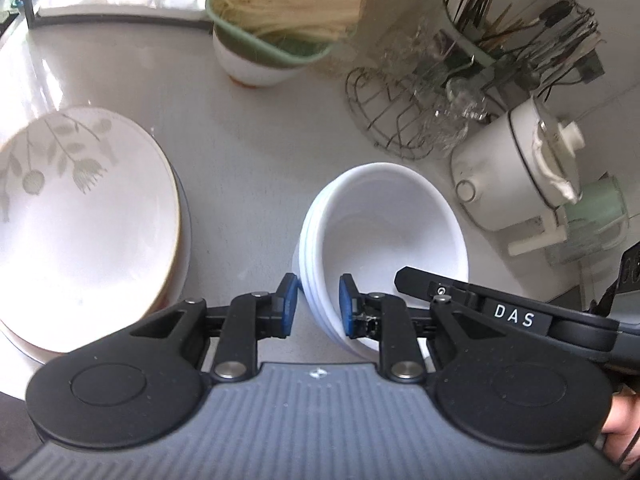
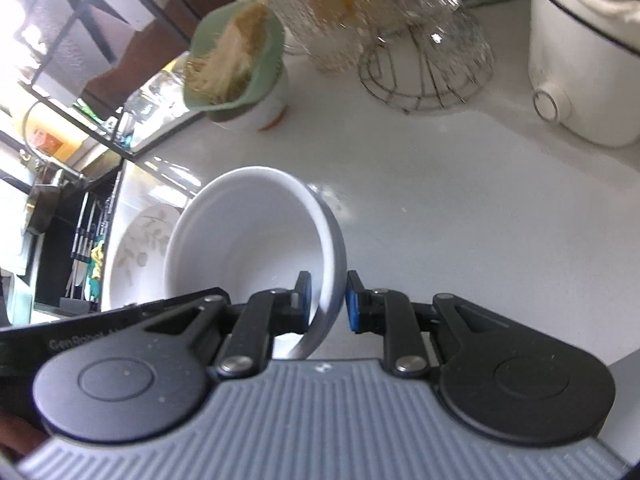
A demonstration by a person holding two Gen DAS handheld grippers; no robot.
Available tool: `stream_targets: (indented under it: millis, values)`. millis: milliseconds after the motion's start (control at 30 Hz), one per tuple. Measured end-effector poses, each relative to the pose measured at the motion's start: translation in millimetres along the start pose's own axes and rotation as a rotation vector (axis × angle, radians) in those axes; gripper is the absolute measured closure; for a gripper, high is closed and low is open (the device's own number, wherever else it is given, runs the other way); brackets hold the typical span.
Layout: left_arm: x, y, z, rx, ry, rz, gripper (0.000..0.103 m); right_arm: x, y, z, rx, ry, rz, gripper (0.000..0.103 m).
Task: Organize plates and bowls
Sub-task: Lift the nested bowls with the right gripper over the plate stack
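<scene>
Both grippers clamped on white bowl stack, opposite rims.
We saw L gripper (image 1: 318,305) narrow on stack (image 1: 384,240) near rim, R gripper (image 2: 328,300) pinching far wall; floral plates (image 1: 80,208) sat by counter's (image 1: 248,152) left edge.

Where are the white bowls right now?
The bowls sit centre-right in the left wrist view, their rims pinched by the left gripper and right gripper, with the plates to their left.
</scene>
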State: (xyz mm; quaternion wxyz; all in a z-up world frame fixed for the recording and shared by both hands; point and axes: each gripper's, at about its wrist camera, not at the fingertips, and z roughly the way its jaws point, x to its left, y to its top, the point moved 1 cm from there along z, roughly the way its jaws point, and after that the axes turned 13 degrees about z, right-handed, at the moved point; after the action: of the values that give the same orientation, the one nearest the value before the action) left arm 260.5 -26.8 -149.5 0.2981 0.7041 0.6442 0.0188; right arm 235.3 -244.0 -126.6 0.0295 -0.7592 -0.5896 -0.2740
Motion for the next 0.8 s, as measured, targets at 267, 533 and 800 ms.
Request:
stream_targets:
  millis: [267, 533, 800]
  values:
    - [16, 9, -34, -0.040, 0.010, 0.014, 0.078, 37, 4, -8, -0.029, 0.018, -0.049, 0.082]
    - [56, 7, -62, -0.083, 0.025, -0.025, 0.078, 84, -3, 4, -0.033, 0.047, -0.100, 0.081]
    - [108, 0, -90, -0.117, 0.025, -0.059, 0.078, 130, -14, 21, -0.012, 0.080, -0.133, 0.082]
